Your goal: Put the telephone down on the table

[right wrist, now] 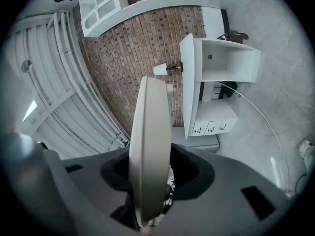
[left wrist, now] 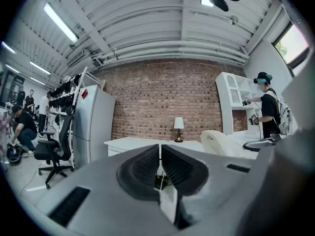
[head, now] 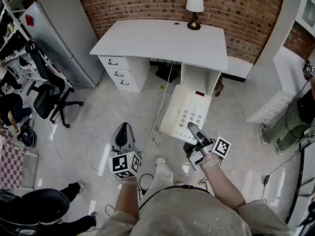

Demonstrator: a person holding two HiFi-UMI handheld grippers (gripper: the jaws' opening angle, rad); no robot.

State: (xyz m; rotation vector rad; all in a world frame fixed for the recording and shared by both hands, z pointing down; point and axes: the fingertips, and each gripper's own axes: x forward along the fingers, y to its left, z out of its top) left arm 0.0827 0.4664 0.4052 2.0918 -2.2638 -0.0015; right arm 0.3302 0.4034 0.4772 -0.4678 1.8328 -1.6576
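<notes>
closest in, the left gripper point(head: 123, 128) is a smooth grey plastic shell with ribbed black rubber pads point(left wrist: 142, 167). its jaws are drawn together to a thin slit with nothing between them, and it is held level over the floor.

beside it the right gripper point(head: 193, 130) is tipped slightly up, its jaws partly apart and clamped on the near right corner of the telephone point(head: 184, 109). that corner is covered by the dark jaw.

the telephone is a cream, rounded plastic slab with a grid of pale round keys and a small dark strip near its far edge. in the right gripper view it shows only edge-on, so its keypad is out of sight there, and the handset is hard to pick out in the head view. it hangs in the air in front of the gripper, above the glossy pale floor point(head: 98, 112) and short of the table point(head: 162, 41).

a thin white cable point(head: 161, 107) runs from under the table across the floor.

the table is flat, matte white, with drawers point(head: 120, 72) on its left. a lamp point(head: 194, 11) with a white shade stands at its back edge, against the rough red brick wall point(head: 142, 1).
</notes>
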